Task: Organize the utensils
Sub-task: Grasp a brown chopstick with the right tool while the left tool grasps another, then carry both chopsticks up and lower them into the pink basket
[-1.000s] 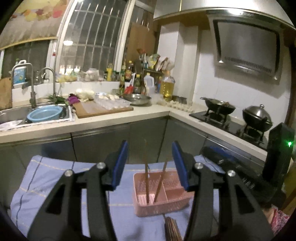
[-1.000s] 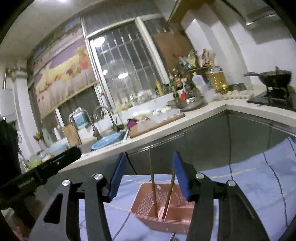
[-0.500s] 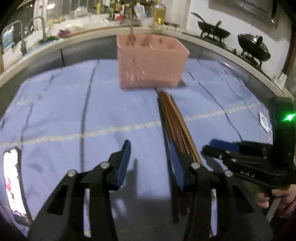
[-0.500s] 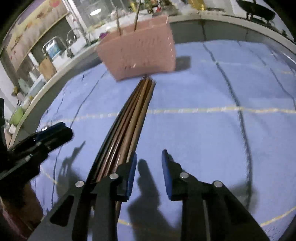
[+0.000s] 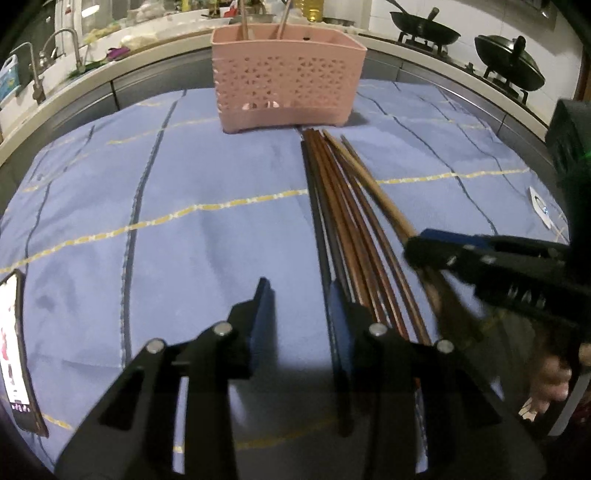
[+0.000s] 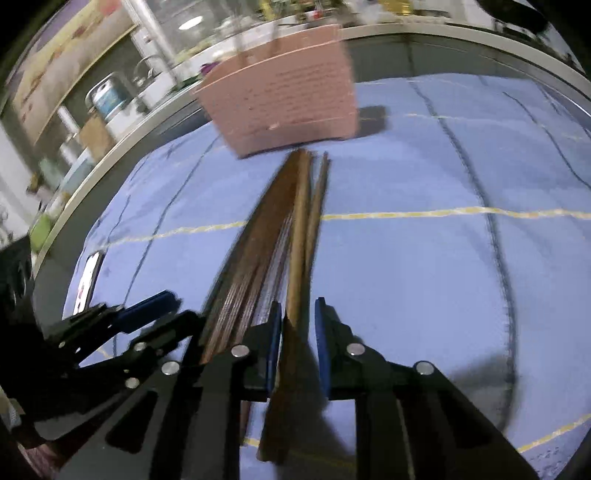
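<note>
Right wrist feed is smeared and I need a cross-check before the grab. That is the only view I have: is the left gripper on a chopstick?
Observer: No. In the left wrist view, the left gripper has only bare cloth between its closing jaws. The chopstick bundle lies just outside its right finger.
Operator: Anything in the basket already?
Observer: Yes, two upright sticks stand in the pink basket, and they are sharp in that view.
Operator: Which stick is the right gripper on?
Observer: The right gripper is closing around the palest chopstick, the outermost one on the bundle's right edge.
</note>
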Demonstrator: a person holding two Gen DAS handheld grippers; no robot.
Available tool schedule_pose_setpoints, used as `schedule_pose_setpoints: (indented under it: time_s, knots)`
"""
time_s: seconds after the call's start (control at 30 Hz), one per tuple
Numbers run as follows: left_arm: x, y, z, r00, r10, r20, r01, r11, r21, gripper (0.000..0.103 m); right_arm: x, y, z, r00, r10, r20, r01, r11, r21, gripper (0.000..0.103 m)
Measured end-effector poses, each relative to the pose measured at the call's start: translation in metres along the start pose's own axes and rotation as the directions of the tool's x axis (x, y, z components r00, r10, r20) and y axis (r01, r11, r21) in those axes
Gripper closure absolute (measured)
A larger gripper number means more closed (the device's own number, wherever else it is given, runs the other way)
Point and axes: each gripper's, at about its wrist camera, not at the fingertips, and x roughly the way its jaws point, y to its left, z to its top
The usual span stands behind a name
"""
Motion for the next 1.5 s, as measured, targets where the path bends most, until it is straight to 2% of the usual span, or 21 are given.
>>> schedule_pose_setpoints:
  time_s: [0.1,0.27,0.87,0.9,0.97,1.03,1.1,1.2,1.27,1.37,1.5]
  knots:
    - [0.006,-0.003,0.005,1.000,0.004,-0.008,-0.004,1.000,0.013,0.071,-0.004,-0.009,0.002,1.000,-0.019,0.007,0.019,1.000,0.009,0.085]
    - [0.015,-0.013,0.015,0.998,0.068,0.015,-0.069,0.995,0.075,0.071,0.000,-0.012,0.007,0.999,-0.043,0.009,0.043,0.999,-0.014,0.085]
    - [0.065,-0.001,0.085,0.998,0.047,0.040,-0.051,0.994,0.099,0.071,0.052,-0.004,0.080,0.992,-0.124,0.032,0.127,0.978,-0.168,0.085]
    - [0.067,-0.001,0.087,0.998,0.047,0.044,-0.051,0.994,0.101,0.071,0.054,-0.003,0.081,0.991,-0.129,0.037,0.134,0.975,-0.178,0.086]
    - [0.070,-0.001,0.092,0.999,0.033,0.042,-0.037,0.995,0.098,0.074,0.058,-0.001,0.085,0.990,-0.136,0.049,0.143,0.970,-0.198,0.096]
    - [0.073,-0.003,0.096,0.999,0.014,0.043,-0.019,0.995,0.102,0.087,0.061,0.000,0.087,0.991,-0.122,0.050,0.130,0.969,-0.208,0.097]
    - [0.075,-0.005,0.098,0.999,-0.004,0.037,0.000,0.995,0.105,0.096,0.061,0.001,0.088,0.991,-0.123,0.044,0.130,0.969,-0.211,0.098]
    - [0.074,-0.005,0.100,1.000,-0.016,0.013,0.015,0.996,0.087,0.098,0.053,-0.005,0.088,0.998,-0.060,0.021,0.063,0.986,-0.156,0.098]
    - [0.065,0.001,0.099,0.998,-0.065,0.004,0.065,0.997,0.037,0.099,0.038,-0.007,0.085,0.999,-0.029,0.046,0.035,0.991,-0.127,0.098]
    - [0.032,0.008,0.098,0.992,-0.106,0.067,0.107,0.994,-0.008,0.099,0.006,-0.005,0.076,0.994,0.019,0.108,-0.007,0.994,-0.112,0.098]
    - [-0.017,0.012,0.101,0.977,-0.138,0.165,0.144,0.989,-0.026,0.099,-0.038,0.002,0.071,0.974,0.098,0.207,-0.077,0.991,-0.105,0.098]
